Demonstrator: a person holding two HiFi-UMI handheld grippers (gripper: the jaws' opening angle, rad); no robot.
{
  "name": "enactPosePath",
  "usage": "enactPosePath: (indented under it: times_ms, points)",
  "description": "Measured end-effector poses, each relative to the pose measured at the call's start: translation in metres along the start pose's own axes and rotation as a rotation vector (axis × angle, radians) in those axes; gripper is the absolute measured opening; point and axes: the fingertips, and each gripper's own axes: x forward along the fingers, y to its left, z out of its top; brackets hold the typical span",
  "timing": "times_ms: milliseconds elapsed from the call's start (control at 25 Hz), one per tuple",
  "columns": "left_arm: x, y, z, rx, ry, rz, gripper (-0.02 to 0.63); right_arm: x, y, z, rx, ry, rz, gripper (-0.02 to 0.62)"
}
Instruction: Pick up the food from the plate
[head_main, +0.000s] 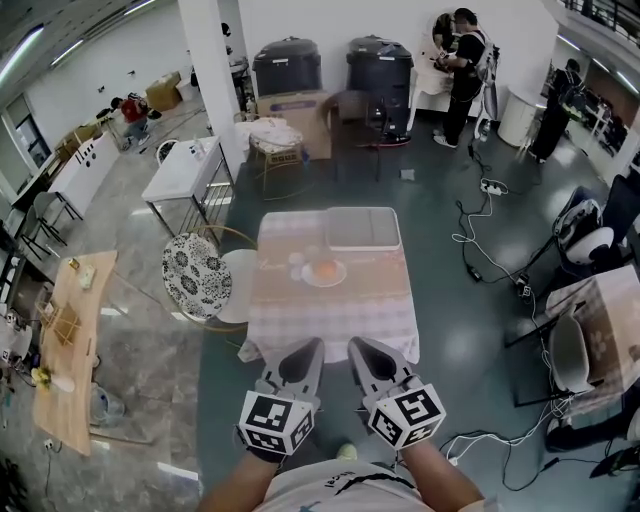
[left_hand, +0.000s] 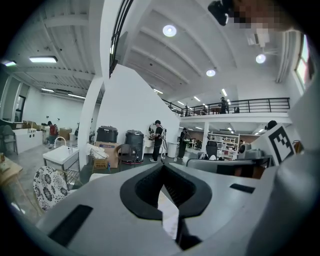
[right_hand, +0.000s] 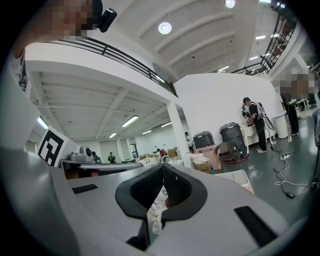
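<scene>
A white plate (head_main: 324, 273) with an orange piece of food (head_main: 326, 268) sits near the middle of a table with a pale checked cloth (head_main: 335, 315). A few small pale items lie just left of the plate. Both grippers hang side by side in front of the table's near edge, well short of the plate. My left gripper (head_main: 314, 345) has its jaws together and empty, and in the left gripper view its tips (left_hand: 162, 165) meet. My right gripper (head_main: 356, 345) is likewise shut on nothing, tips meeting in the right gripper view (right_hand: 163, 166).
A grey tray (head_main: 363, 228) lies at the table's far side. A round patterned chair (head_main: 197, 275) and a white stool (head_main: 240, 285) stand at the table's left. Cables (head_main: 478, 245) trail over the floor on the right. Two dark bins (head_main: 287, 65) and people stand far back.
</scene>
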Motion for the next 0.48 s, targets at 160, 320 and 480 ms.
enactPosePath:
  times_ms: [160, 320, 480]
  points:
    - [0.026, 0.031, 0.002, 0.01, 0.006, -0.016, 0.006, 0.038, -0.013, -0.005, 0.007, 0.017, -0.021, 0.014]
    - [0.054, 0.067, 0.009, 0.01, 0.013, -0.033, 0.006, 0.079, -0.024, -0.006, 0.007, 0.032, -0.041, 0.014]
    - [0.081, 0.105, 0.013, 0.007, 0.028, -0.056, 0.006, 0.121, -0.035, -0.006, 0.01, 0.038, -0.07, 0.014]
